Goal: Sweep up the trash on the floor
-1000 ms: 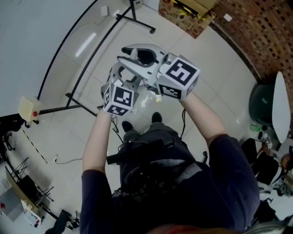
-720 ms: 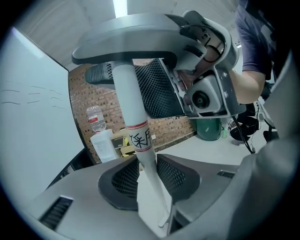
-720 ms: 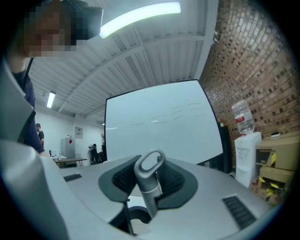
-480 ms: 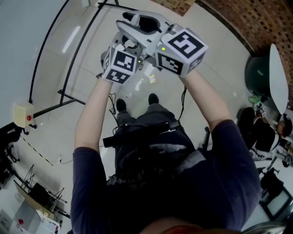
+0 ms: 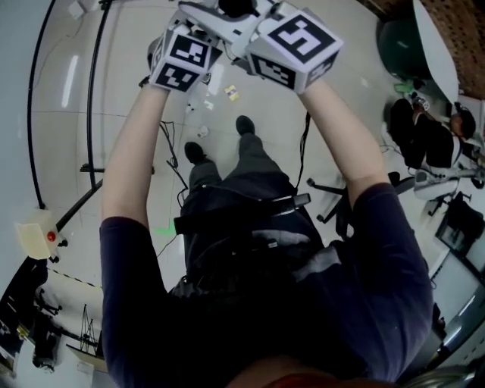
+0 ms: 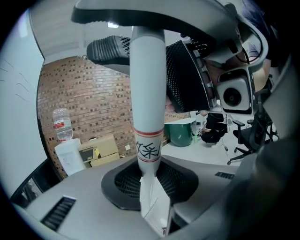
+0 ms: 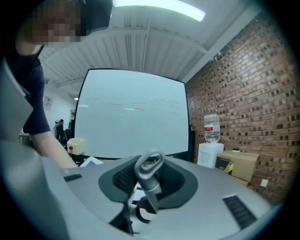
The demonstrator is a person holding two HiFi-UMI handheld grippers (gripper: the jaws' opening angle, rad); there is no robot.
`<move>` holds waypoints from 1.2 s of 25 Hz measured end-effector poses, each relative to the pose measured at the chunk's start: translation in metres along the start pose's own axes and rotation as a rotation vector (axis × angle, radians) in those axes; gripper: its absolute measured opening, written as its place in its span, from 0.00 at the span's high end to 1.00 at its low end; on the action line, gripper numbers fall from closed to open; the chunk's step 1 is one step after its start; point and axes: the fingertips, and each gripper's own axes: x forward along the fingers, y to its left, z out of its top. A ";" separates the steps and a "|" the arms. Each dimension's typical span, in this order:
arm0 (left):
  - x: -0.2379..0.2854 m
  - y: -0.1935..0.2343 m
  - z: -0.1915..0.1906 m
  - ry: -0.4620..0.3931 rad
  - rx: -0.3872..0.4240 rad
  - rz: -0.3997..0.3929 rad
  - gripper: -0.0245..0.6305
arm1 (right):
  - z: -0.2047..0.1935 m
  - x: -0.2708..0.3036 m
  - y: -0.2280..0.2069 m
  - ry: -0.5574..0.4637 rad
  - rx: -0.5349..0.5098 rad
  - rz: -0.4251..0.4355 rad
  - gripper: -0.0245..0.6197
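Note:
Small scraps of trash (image 5: 231, 92) lie on the pale floor just ahead of the person's shoes (image 5: 244, 125), and another scrap (image 5: 203, 131) lies nearer them. Both grippers are held side by side at the top edge of the head view. My left gripper (image 5: 198, 17) (image 6: 147, 108) has just been closing its jaws, and they now hold a white handle (image 6: 147, 89) with red bands and black characters. My right gripper (image 5: 236, 9) (image 7: 149, 183) is shut on a grey handle (image 7: 149, 176) with a hanging loop at its tip. The lower ends of both handles are hidden.
A water dispenser (image 7: 212, 129), cardboard boxes (image 6: 101, 150) and a brick wall (image 7: 243, 93) stand on one side. A whiteboard (image 7: 131, 117) on black floor legs (image 5: 91, 91) stands on the other. A green bin (image 6: 180, 132), a round white table (image 5: 436, 45) and office chairs (image 5: 333, 204) are near.
Both grippers have shifted up to the top edge of the head view. The floor has slid in that view, so the scraps and the shoes now sit nearer its upper middle.

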 end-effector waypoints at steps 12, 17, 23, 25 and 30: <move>0.037 -0.015 -0.044 0.051 0.011 -0.057 0.83 | -0.057 0.001 -0.017 0.072 0.005 -0.045 0.77; 0.055 -0.021 -0.069 0.091 0.015 -0.088 0.83 | -0.089 -0.002 -0.027 0.107 0.030 -0.050 0.77; 0.074 -0.032 -0.105 0.144 0.048 -0.145 0.83 | -0.131 0.002 -0.025 0.153 0.011 -0.022 0.77; 0.078 -0.033 -0.117 0.158 0.050 -0.150 0.83 | -0.144 0.006 -0.024 0.166 0.009 -0.008 0.77; 0.089 -0.040 -0.144 0.200 0.038 -0.127 0.83 | -0.174 0.010 -0.025 0.196 0.021 -0.003 0.77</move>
